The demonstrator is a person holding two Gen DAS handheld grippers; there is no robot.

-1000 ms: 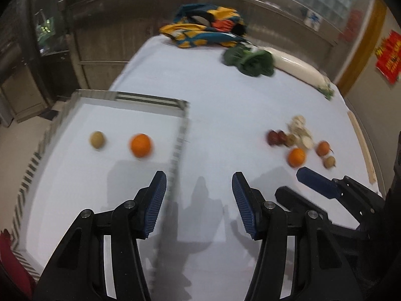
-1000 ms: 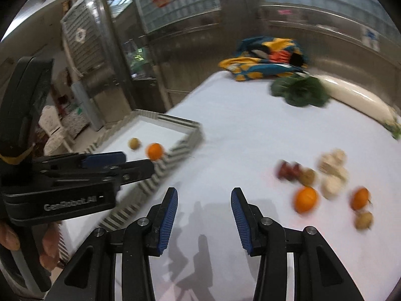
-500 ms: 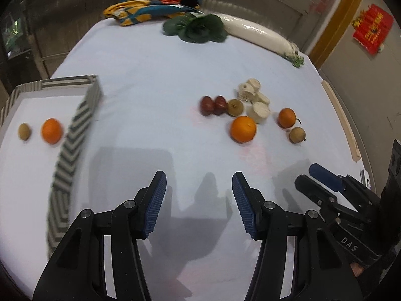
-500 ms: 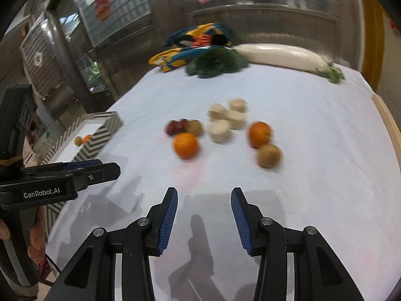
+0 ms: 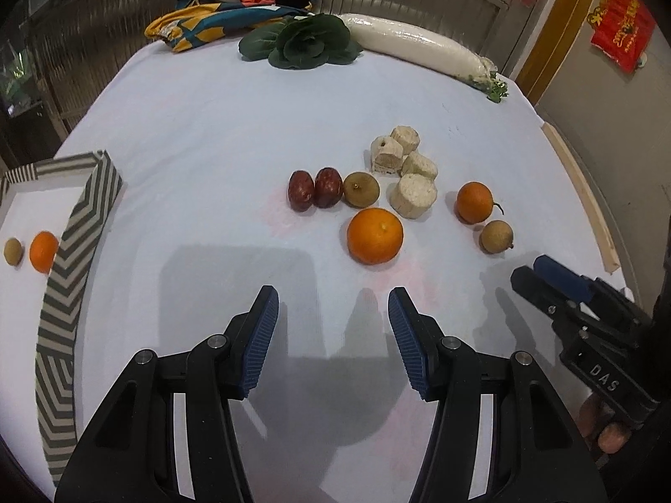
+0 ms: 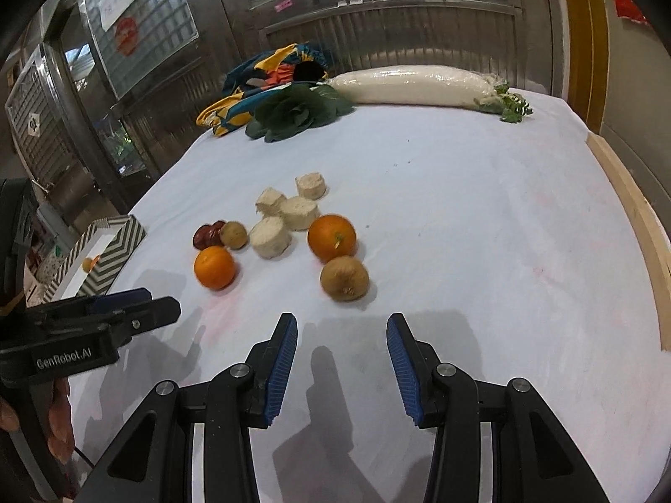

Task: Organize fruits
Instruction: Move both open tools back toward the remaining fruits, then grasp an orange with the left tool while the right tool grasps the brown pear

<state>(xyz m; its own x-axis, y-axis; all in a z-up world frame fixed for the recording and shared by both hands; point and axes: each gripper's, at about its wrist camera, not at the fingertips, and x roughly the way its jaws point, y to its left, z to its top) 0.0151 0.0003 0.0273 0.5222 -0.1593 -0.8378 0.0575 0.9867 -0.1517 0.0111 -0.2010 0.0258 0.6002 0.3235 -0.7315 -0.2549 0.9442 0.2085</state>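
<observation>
Both grippers hang over the white table [image 5: 201,134] with jaws parted and nothing between the blue pads: the left gripper [image 5: 333,299] points at the bare cloth just short of the big orange [image 5: 374,235], and the right gripper [image 6: 342,327] points at the cloth just short of a brown longan [image 6: 344,278]. Taking the big orange as the landmark: two red dates [image 5: 314,189] lie side by side behind it to the left, a second longan [image 5: 361,188] touches the right-hand date, and four pale root chunks [image 5: 404,169] cluster behind it to the right. A smaller orange [image 5: 474,202] sits to its right, with the first longan just beside and nearer the camera. Far to the orange's left stands a zigzag-striped tray [image 5: 63,276] holding one orange [image 5: 43,251] and one longan [image 5: 12,251], close together. Well behind the big orange, at the table's far edge, lie a dark leafy green [image 5: 308,42], a long white radish [image 5: 415,48] and a crumpled patterned cloth [image 5: 235,4].
</observation>
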